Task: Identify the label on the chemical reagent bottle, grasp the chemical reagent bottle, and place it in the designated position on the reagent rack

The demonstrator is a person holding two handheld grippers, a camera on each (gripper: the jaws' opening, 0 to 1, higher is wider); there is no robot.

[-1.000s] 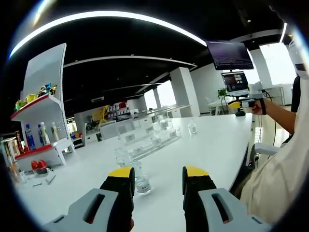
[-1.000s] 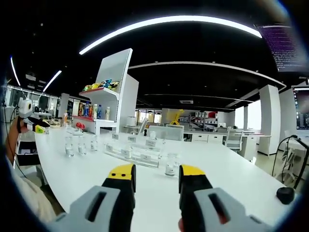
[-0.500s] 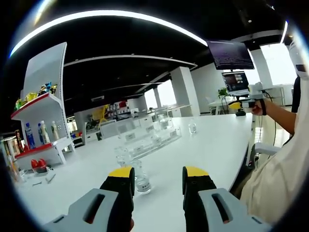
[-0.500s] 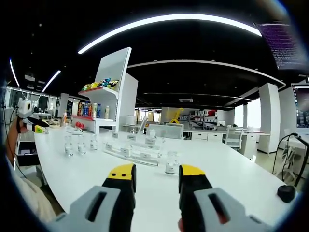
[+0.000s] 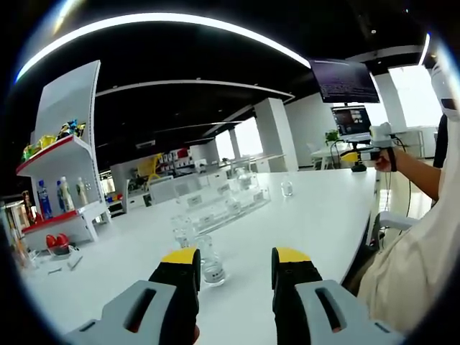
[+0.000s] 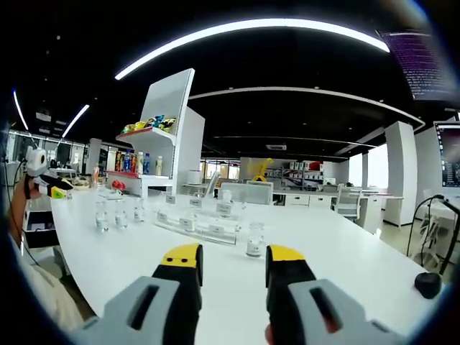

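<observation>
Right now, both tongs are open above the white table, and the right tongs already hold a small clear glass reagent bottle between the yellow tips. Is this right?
Not quite. The right tongs hold nothing: the right gripper view shows the small clear glass reagent bottle standing on the white table beyond the yellow tips, untouched. The rest holds: both tongs are open, the left tongs too.

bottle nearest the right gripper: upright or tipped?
Upright. The small clear bottle stands on its base on the white table, cap up, ahead of the open right gripper.

A black ceiling with curved light strips [image 6: 251, 32] spans an open office with white pillars [image 5: 272, 133].
</observation>
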